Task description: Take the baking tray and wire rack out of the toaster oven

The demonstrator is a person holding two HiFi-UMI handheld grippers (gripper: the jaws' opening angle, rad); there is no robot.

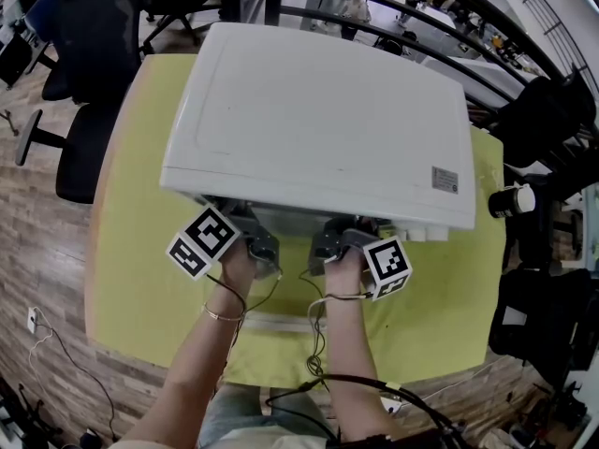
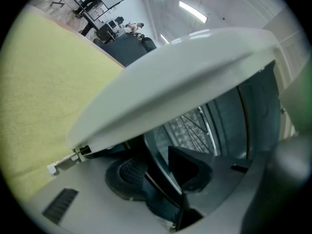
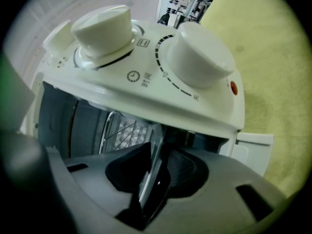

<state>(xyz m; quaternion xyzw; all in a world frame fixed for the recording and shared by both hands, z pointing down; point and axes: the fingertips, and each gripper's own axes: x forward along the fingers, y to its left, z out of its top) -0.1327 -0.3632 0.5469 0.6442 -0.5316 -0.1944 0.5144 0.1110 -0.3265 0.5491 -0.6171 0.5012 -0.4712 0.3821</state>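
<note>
A white toaster oven (image 1: 318, 120) stands on a yellow-green table (image 1: 140, 260). Both grippers reach under its front edge into the opening. The thin front rim of the baking tray (image 2: 157, 156) runs between the jaws of my left gripper (image 2: 158, 173), which is open with a gap beside its ribbed pad (image 2: 127, 173). My right gripper (image 3: 156, 172) is shut on the same tray rim (image 3: 155, 162), just under the two white knobs (image 3: 195, 57). The wire rack (image 2: 192, 128) (image 3: 119, 133) lies deeper inside, behind the tray's edge. From the head view the left gripper (image 1: 257, 243), the right gripper (image 1: 329, 243) and the oven's inside are mostly hidden.
The oven fills most of the table's far half. Black office chairs (image 1: 84, 148) stand off the table's left side. A white cylinder (image 1: 513, 200) and dark gear sit past the right edge. Cables (image 1: 318, 344) trail from the grippers over the near table edge.
</note>
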